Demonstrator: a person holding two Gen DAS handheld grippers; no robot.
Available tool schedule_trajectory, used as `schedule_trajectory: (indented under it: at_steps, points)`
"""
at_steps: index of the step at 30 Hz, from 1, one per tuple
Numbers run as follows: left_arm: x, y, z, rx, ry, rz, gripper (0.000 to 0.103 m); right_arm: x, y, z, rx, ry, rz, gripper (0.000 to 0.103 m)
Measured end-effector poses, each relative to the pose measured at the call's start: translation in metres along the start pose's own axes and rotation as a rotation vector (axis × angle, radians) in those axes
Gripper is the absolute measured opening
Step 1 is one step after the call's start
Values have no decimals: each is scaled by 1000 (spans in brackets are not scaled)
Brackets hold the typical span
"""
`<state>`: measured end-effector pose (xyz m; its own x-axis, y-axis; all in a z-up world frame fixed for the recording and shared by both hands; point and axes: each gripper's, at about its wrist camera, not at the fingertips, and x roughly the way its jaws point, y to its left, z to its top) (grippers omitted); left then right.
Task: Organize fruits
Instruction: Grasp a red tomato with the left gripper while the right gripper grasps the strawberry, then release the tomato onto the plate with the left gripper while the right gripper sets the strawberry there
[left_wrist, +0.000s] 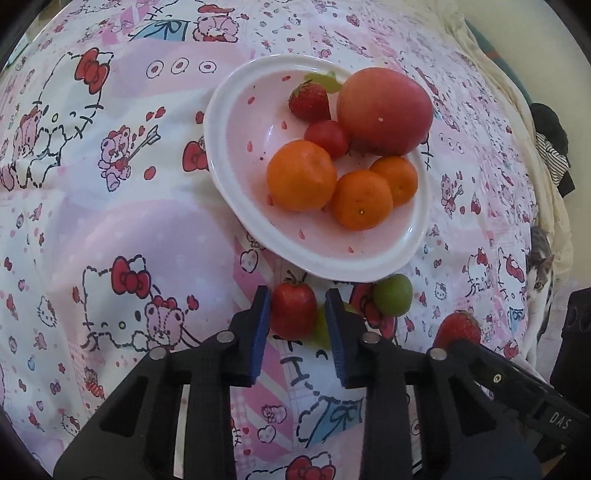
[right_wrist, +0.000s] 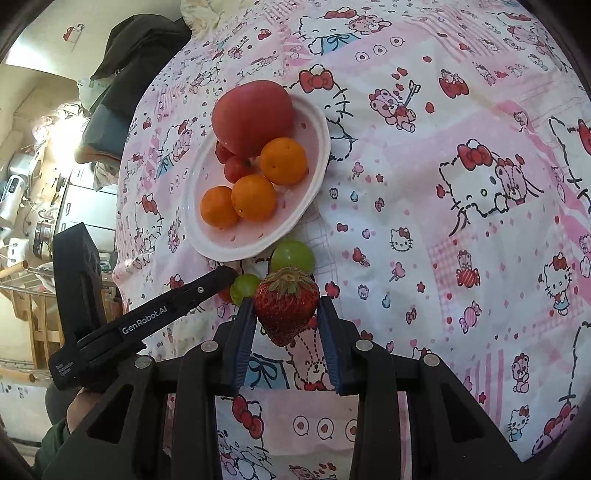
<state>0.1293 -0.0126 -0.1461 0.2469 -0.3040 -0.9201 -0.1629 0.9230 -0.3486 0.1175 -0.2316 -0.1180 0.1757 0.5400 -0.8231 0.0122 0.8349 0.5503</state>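
Observation:
A white heart-shaped plate (left_wrist: 221, 122) holds a big red apple (left_wrist: 384, 110), three oranges (left_wrist: 301, 175), a cherry tomato (left_wrist: 327, 138) and a strawberry (left_wrist: 308, 101). The plate also shows in the right wrist view (right_wrist: 195, 229). My left gripper (left_wrist: 297, 314) is open around a small red tomato (left_wrist: 293, 310) on the cloth below the plate. A green grape (left_wrist: 392, 294) lies to its right, another (left_wrist: 321, 326) behind the right finger. My right gripper (right_wrist: 285, 314) is open around a strawberry (right_wrist: 286, 302), also visible in the left wrist view (left_wrist: 458, 328). Two green grapes (right_wrist: 293, 254) (right_wrist: 244, 288) lie beyond it.
A pink and white cartoon-print cloth (left_wrist: 110, 221) covers the table. A cat (left_wrist: 539, 273) looks over the right edge. The left gripper's body (right_wrist: 147, 317) lies left of my right gripper. Dark clothing (right_wrist: 133, 48) and kitchen clutter (right_wrist: 33, 206) sit beyond the table edge.

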Motion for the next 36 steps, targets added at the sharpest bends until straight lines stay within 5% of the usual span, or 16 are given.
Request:
schedule_trajectory:
  at_steps: [16, 23, 30, 36]
  points:
    - [-34, 26, -1, -42, -70, -17, 20, 3, 2, 2, -9, -5, -16, 36]
    - [-64, 27, 4, -39, -154, 15, 20, -18, 5, 7, -17, -82, 24, 36]
    - [-90, 19, 37, 12, -217, 35, 20, -43, 23, 47, -78, -171, 80, 36]
    - [-94, 10, 72, 67, -240, 59, 20, -40, 26, 88, -93, -188, 46, 36]
